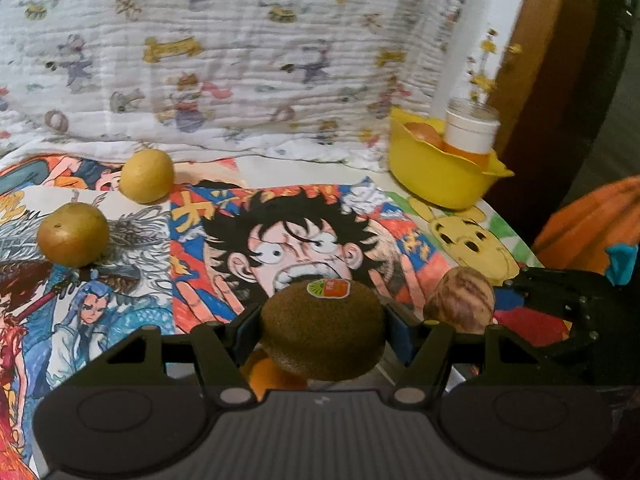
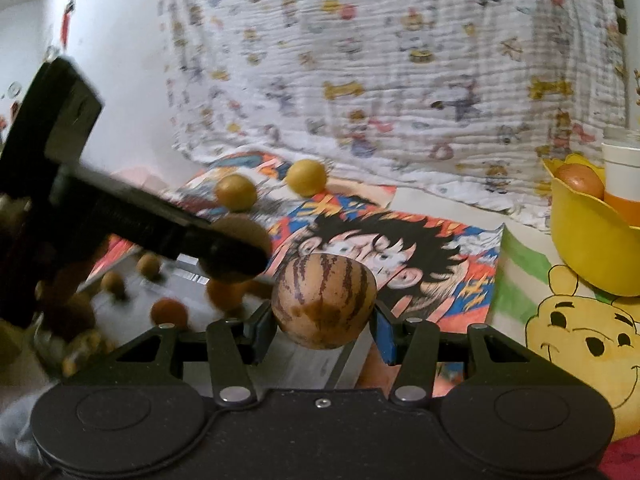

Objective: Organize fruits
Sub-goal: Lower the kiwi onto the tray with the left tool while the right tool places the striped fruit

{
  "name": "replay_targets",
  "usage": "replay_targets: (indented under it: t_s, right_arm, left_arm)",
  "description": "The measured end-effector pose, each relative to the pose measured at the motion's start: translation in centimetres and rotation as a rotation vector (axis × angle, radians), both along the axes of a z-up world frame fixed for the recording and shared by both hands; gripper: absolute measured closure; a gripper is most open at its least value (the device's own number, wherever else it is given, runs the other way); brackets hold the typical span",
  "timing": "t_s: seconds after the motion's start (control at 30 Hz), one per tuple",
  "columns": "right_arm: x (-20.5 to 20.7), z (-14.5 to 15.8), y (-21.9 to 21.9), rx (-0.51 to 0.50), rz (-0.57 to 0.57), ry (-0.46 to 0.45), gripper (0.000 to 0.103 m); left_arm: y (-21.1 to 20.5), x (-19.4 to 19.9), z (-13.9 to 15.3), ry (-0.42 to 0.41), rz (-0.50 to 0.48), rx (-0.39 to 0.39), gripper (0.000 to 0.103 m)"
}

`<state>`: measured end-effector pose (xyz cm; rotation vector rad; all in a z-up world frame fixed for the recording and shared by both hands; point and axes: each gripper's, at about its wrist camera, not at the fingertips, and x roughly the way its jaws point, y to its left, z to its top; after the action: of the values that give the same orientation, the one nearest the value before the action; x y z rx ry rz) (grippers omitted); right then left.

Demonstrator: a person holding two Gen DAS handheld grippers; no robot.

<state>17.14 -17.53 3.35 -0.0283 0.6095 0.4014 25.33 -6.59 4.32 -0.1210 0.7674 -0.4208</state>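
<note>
Kiwi [image 1: 323, 328] hides left tool [image 1: 320, 330] pads; bowl [image 2: 592, 248] cut off.

Fuzzy brown oval kiwi with small green-and-orange sticker [image 1: 323, 330] sat clamped between left gripper's pads, sticker on top, raised above comic-print mat. Tan egg-shaped fruit with dark purple stripes [image 2: 324, 300] sat pinched between right gripper's pads, brown blotch at front. 2 round yellow-green fruits [image 1: 147, 175] [image 1: 73, 234] lay near each other at mat's far left. Yellow plastic bowl with wavy rim [image 1: 436, 178] stood at far right, reddish-orange round fruit [image 1: 426, 134] inside. Several small orange and brown fruits [image 2: 169, 312] lay blurred on grey surface at lower left in right wrist view.
</note>
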Motion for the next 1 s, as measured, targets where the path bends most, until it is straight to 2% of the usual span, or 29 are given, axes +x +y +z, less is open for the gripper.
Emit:
replay_targets:
  t_s: [0.23,0.43,1.0]
  right_arm:
    - [-3.7,-0.4,0.8,-0.080,0.099,-0.015,0.050]
    - [-5.5,-0.9,1.6,-0.136,0.158,-0.009,0.050]
    - [-5.7,-1.3,2.6,-0.247,0.244,0.042,0.050]
  left_arm:
    - [-1.2,-2.6,-0.3,-0.028,-0.105,0.055,0.034]
    - [-1.6,-4.4,-0.8,-0.030,-0.150,0.103,0.034]
    - [-2.5,-6.2,-1.1,0.020,-0.263,0.210,0.033]
